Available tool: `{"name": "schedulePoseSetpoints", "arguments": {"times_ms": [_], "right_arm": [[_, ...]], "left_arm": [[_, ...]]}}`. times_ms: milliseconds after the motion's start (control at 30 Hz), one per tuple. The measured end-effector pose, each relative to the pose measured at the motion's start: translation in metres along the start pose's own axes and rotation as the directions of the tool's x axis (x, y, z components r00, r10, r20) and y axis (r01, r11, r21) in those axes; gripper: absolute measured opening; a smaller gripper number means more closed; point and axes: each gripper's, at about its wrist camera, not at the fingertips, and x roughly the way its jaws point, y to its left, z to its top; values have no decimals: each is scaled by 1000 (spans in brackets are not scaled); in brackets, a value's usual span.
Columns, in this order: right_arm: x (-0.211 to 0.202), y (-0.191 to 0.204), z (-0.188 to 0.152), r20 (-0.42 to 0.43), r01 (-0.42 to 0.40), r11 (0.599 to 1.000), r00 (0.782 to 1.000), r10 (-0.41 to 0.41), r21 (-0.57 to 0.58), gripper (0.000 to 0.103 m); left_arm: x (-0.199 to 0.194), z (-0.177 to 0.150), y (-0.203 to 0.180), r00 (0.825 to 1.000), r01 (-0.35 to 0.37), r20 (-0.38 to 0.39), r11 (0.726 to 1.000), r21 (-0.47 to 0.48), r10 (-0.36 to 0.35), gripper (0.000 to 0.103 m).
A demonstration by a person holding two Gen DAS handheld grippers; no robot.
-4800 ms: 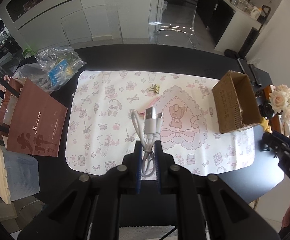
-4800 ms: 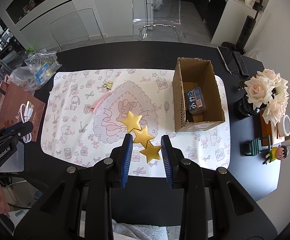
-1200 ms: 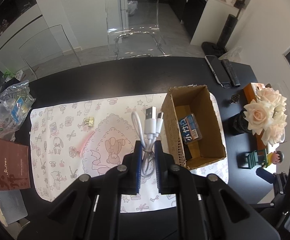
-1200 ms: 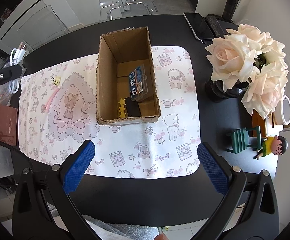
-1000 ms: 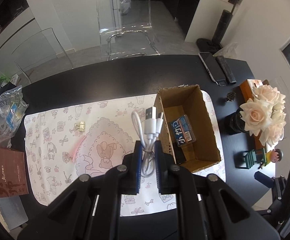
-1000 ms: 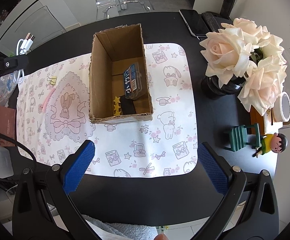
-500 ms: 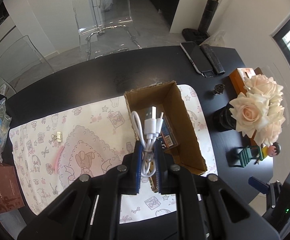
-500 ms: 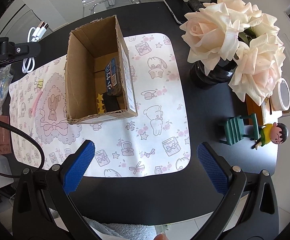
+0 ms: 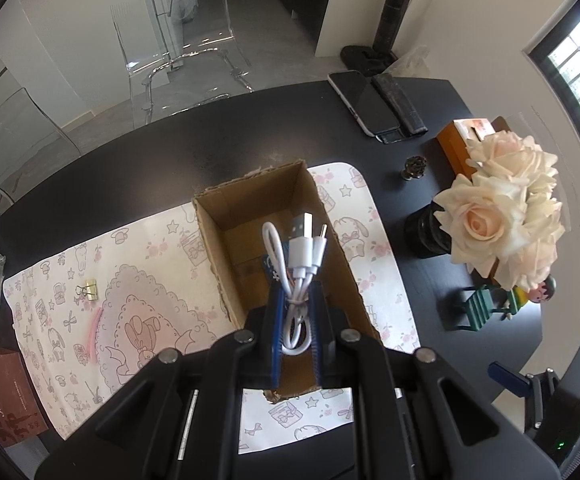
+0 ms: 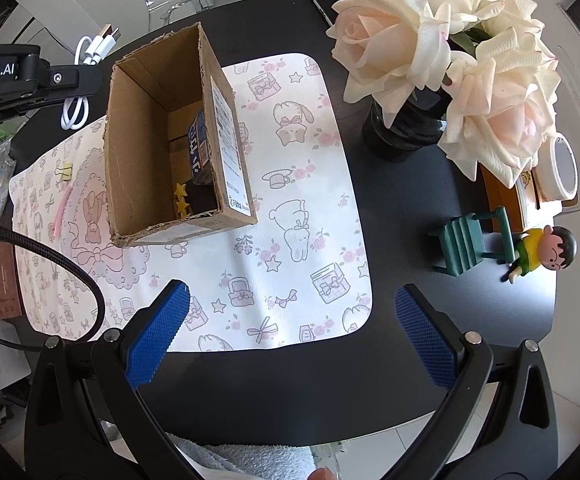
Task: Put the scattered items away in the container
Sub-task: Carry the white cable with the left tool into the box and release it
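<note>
My left gripper [image 9: 297, 292] is shut on a coiled white USB cable [image 9: 296, 258], held above the open cardboard box [image 9: 258, 194]. From the right wrist view the same cable [image 10: 86, 54] hangs at the box's [image 10: 146, 132] far left edge. Inside the box lie a blue packet [image 10: 199, 142] and gold stars [image 10: 181, 201]. A gold binder clip [image 9: 89, 289] and a pink strip [image 9: 95, 330] lie on the patterned mat [image 9: 150, 264] left of the box. My right gripper [image 10: 290, 328] stands open over the mat's near right corner, with nothing between its fingers.
A vase of pale roses [image 10: 442, 40], a small green chair [image 10: 470, 240] and a doll [image 10: 542, 254] stand right of the mat. A phone and remote [image 9: 374, 106] lie at the far table edge. A brown bag [image 9: 2, 396] lies at the left. A tape roll [image 10: 560, 168] sits far right.
My left gripper has carried the cable rightwards from the mat until it hangs over the box. My right gripper, open throughout, has drifted right, away from the box.
</note>
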Motion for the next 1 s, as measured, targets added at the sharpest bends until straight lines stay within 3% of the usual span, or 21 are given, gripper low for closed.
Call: {"name": "schedulePoseSetpoints", "arguments": {"times_ms": [367, 533, 567, 600, 633, 667, 700, 833, 1000], "right_arm": [[2, -9, 0, -3, -2, 1000, 1000, 2, 23, 103], [2, -6, -1, -5, -6, 1000, 1000, 6, 18, 103], [2, -6, -2, -6, -6, 1000, 1000, 6, 16, 103], [2, -5, -2, -7, -6, 1000, 1000, 7, 15, 103], [1, -5, -2, -5, -8, 1000, 1000, 8, 14, 103], [1, -4, -2, -4, -9, 1000, 1000, 9, 14, 103], [1, -3, -3, -4, -10, 1000, 1000, 10, 13, 103], [1, -2, -3, -5, -11, 1000, 1000, 11, 10, 103], [-2, -5, 2, 0, -6, 1000, 1000, 6, 14, 103]], "left_arm": [[2, -1, -1, 1000, -25, -3, 1000, -8, 25, 13], [0, -2, 4, 1000, -24, 6, 999, -24, 24, 18], [0, -1, 4, 1000, -21, 7, 1000, -21, 22, 25], [-1, -1, 3, 1000, -22, 9, 1000, -16, 22, 44], [-2, -1, 3, 1000, -20, 14, 1000, -17, 20, 56], [-3, -1, 4, 1000, -16, 20, 1000, -20, 16, 78], [-4, -1, 4, 1000, -12, 26, 1000, -23, 12, 85], [-8, -2, 4, 1000, 8, 30, 1000, -22, -7, 85], [-15, -6, 7, 999, -2, 46, 1000, -22, 3, 102]]}}
